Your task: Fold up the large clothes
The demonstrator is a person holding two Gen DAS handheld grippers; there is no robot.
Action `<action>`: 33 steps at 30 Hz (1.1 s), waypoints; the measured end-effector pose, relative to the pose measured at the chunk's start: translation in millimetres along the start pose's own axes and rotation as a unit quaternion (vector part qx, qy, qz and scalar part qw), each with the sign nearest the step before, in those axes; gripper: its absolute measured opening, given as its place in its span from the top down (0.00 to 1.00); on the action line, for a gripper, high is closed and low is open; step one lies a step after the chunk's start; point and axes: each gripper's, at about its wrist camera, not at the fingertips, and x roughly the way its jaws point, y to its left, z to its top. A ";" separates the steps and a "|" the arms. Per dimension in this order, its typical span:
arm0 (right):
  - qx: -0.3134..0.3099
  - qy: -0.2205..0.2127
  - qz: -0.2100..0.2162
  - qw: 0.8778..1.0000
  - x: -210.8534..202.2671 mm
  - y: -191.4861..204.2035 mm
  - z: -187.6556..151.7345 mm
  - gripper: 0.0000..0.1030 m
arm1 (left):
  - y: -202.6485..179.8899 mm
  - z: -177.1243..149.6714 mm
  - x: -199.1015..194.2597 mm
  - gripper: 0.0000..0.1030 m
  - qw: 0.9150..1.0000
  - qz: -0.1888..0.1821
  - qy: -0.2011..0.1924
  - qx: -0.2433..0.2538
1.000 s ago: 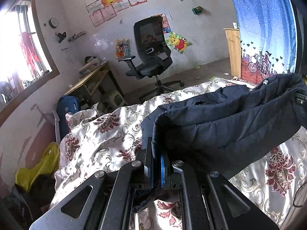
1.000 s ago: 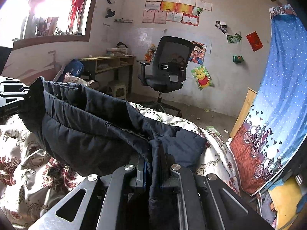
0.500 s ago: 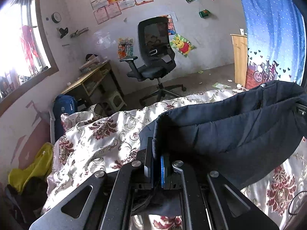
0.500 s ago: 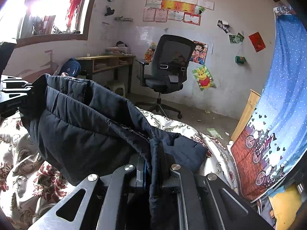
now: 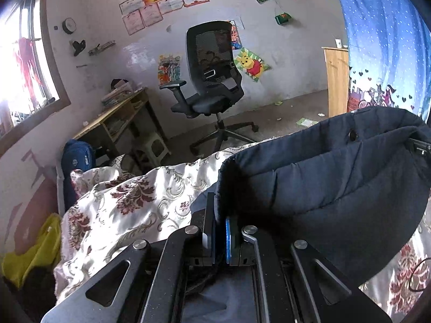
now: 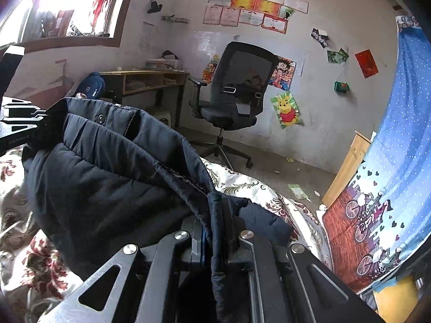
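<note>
Two tools, left tool (image 5: 220,231) and right tool (image 6: 215,234), each pinching puffy quilted navy jacket (image 6: 107,177), above glossy floral bedspread (image 5: 129,210)

Hemmed in ahead by the hanging navy jacket (image 5: 323,183), stretched between both sets of fingers. Open air above the floral bed (image 5: 129,202); office chair (image 5: 212,80) well beyond.
</note>
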 end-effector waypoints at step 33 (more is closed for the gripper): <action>0.001 0.011 -0.029 1.000 131.5 -15.1 21.9 0.92 | 21.8 22.3 120.3 0.95 0.999 -0.005 -0.014 -0.041</action>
